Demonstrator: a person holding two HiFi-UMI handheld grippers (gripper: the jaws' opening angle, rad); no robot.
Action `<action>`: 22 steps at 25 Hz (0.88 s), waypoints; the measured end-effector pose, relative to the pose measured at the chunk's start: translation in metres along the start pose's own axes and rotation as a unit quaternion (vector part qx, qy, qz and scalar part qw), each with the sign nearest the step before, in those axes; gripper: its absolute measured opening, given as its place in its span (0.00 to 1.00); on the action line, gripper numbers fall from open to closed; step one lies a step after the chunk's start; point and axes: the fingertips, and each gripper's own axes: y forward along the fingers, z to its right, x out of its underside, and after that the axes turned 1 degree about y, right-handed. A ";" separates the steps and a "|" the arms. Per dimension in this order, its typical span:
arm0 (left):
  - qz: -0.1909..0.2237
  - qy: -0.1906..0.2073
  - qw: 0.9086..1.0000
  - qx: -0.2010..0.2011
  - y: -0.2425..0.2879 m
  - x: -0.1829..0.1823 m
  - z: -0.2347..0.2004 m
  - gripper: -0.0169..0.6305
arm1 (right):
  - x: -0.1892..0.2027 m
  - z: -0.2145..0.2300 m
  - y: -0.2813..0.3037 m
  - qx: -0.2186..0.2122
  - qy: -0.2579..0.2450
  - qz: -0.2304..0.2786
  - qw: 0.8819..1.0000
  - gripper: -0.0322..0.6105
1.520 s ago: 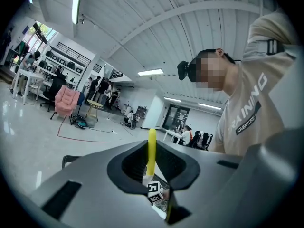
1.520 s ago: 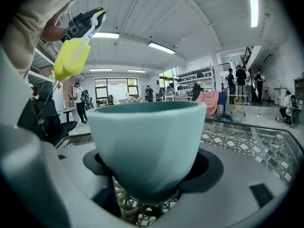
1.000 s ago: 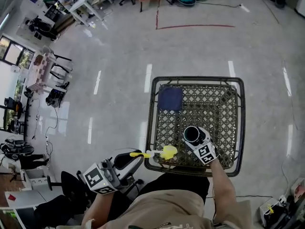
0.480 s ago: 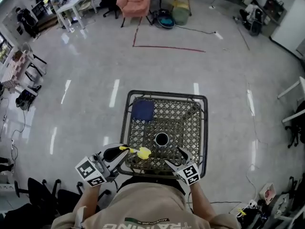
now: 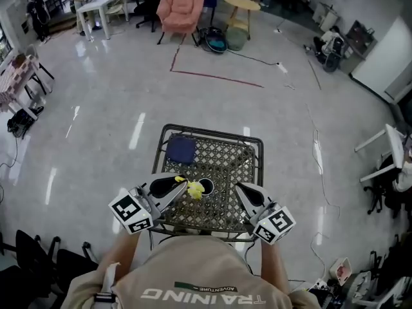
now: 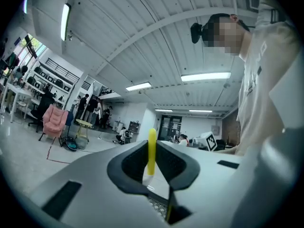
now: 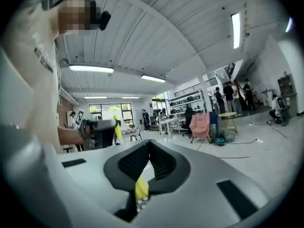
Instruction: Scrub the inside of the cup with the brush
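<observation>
Cup left unheld on mesh table, brush gripped alongside

Seen from the head view: a black cup (image 5: 206, 187) stands upright and open-mouthed on a wire-lattice table (image 5: 212, 132), approx. mid-table, w/ a blue cloth (image 5: 181, 150) lying well apart at the far L corner. The cup sits btwn the two grippers and is touched by neither.

Risks, as judged:
- The cup could be tipped or shoved across the lattice if scrubbing is begun w/o it being steadied. Nothing holds it, and its base rests on open wire.
- The rim could be knocked on entry. The brush head appears just beside the rim, but its height above the cup cannot be told from overhead.
- The thin handle could be twisted in the pads under side load, as it is pinched at one narrow spot only.

Tools:
- L gripper (image 5: 182, 184): jaws are clamped narrow on the yellow brush (image 5: 193, 188). In the left gripper view the handle is seen standing upright btwn the pads, w/ the head pointed toward the cup.
- R gripper (image 7: 149, 146): jaws have just been closing and are now pressed fully together. Nothing is held btwn them and nothing is touched. They would need to be reopened before the cup could be braced.
</observation>
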 end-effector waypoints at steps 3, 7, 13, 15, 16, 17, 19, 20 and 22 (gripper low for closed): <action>-0.002 0.013 1.000 0.002 0.012 -0.008 -0.002 0.11 | -0.058 -0.002 0.008 -0.022 -0.022 0.025 0.999 0.08; 0.004 0.014 1.000 -0.010 0.016 -0.013 -0.003 0.11 | -0.087 -0.009 0.018 -0.048 -0.114 0.005 0.992 0.08; -0.002 0.030 0.999 -0.011 0.015 -0.017 -0.007 0.11 | -0.083 0.001 0.038 -0.062 -0.128 0.005 0.990 0.08; -0.002 0.032 0.999 -0.013 0.015 -0.018 -0.006 0.11 | -0.081 0.003 0.039 -0.066 -0.125 0.002 0.990 0.08; -0.002 0.031 0.999 -0.016 0.016 -0.019 -0.006 0.11 | -0.080 0.004 0.039 -0.068 -0.124 -0.001 0.990 0.08; -0.001 0.031 0.999 -0.019 0.017 -0.021 -0.005 0.11 | -0.079 0.005 0.038 -0.069 -0.123 -0.003 0.990 0.08; 0.000 0.029 0.999 -0.022 0.019 -0.023 -0.005 0.11 | -0.078 0.008 0.036 -0.072 -0.116 -0.007 0.991 0.08; 0.001 0.028 0.999 -0.023 0.020 -0.023 -0.005 0.11 | -0.077 0.010 0.034 -0.073 -0.113 -0.008 0.991 0.08; -0.001 0.027 0.999 -0.023 0.021 -0.021 -0.006 0.11 | -0.074 0.013 0.033 -0.075 -0.109 -0.013 0.991 0.08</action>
